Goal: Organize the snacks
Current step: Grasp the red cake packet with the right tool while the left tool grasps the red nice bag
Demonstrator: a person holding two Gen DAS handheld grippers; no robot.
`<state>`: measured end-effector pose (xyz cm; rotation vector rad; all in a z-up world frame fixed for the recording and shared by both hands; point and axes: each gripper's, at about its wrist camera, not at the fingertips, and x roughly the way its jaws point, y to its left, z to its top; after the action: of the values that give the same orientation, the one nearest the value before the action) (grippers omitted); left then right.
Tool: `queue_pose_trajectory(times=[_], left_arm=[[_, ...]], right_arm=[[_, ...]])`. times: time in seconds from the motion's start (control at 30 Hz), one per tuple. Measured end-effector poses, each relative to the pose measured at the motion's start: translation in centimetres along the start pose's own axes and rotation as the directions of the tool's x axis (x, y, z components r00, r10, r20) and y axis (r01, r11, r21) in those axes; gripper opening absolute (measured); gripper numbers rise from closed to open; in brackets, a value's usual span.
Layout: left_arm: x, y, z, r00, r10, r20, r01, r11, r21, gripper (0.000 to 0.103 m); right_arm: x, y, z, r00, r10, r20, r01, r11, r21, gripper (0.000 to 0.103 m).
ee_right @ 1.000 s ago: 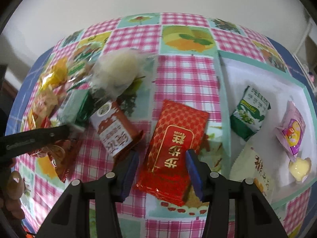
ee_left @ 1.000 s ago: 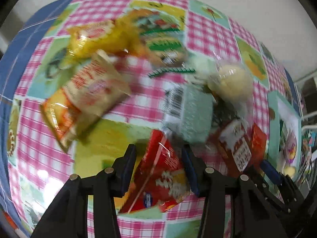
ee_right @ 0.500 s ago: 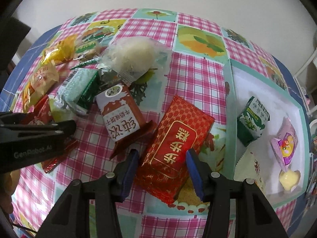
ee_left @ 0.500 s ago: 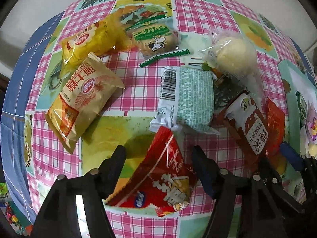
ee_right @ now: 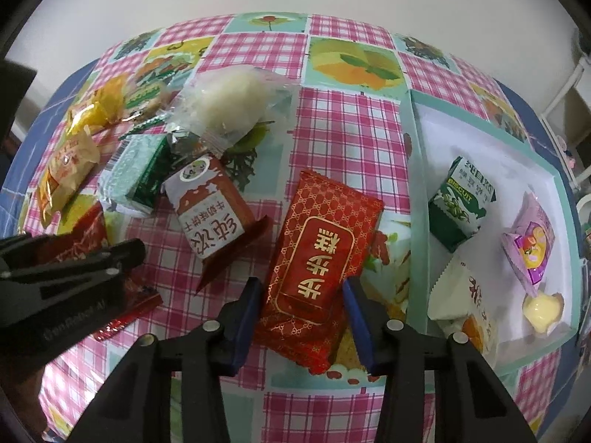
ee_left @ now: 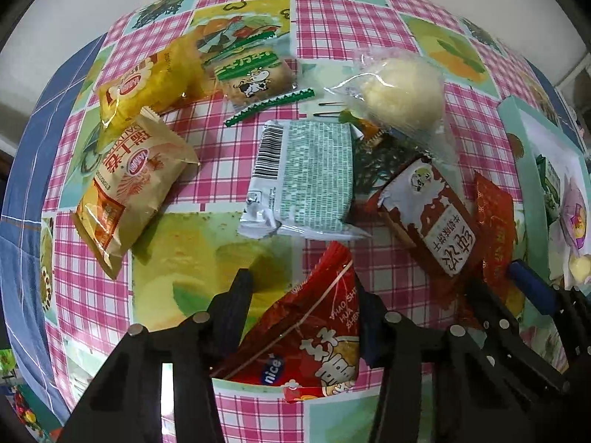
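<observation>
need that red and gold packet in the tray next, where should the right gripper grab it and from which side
Grip the red and gold packet across its short width at the near end, coming in from the near edge along its length. It lies flat, long axis running away from the right gripper, whose open fingers already straddle that end. The long sides are free: the brown and white packet lies apart, and the tray too.

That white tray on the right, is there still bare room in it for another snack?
Yes. The white tray is bare along its far end, beyond the green biscuit pack. Its near end is crowded by the purple packet, yellow sweet and cream packet. The tablecloth left of the tray is also bare.
</observation>
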<state>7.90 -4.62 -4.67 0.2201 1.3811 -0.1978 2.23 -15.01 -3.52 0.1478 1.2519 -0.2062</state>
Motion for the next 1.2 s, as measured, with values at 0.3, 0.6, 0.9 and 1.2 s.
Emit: queue_pose_trajectory(times=[0.3, 0.6, 0.9, 1.2], left_arm=[[-0.5, 0.3, 0.2, 0.999, -0.051, 0.013, 0.051, 0.998, -0.030, 0.049], [-3.2, 0.8, 0.7, 0.998, -0.019, 0.063, 0.021, 0.999, -0.033, 0.049], [-4.8, 0.1, 1.3, 0.996, 0.011, 0.084, -0.010, 1.000, -0.023, 0.049], [-4.7, 0.1, 1.2, 0.997, 0.014, 0.078, -0.013, 1.000, -0.015, 0.050]], right_arm=[[-0.2, 0.0, 0.5, 1.000, -0.008, 0.012, 0.007, 0.999, 0.034, 0.038], [-1.5, -0.8, 0.8, 0.994, 0.101, 0.032, -0.103, 0.991, 0.082, 0.016], [-1.2, -3.4, 1.4, 0.988, 0.150, 0.047, -0.156, 0.973, 0.172, 0.024], [0.1, -4.3, 1.9, 0.983, 0.178, 0.052, -0.185, 0.954, 0.236, 0.057]])
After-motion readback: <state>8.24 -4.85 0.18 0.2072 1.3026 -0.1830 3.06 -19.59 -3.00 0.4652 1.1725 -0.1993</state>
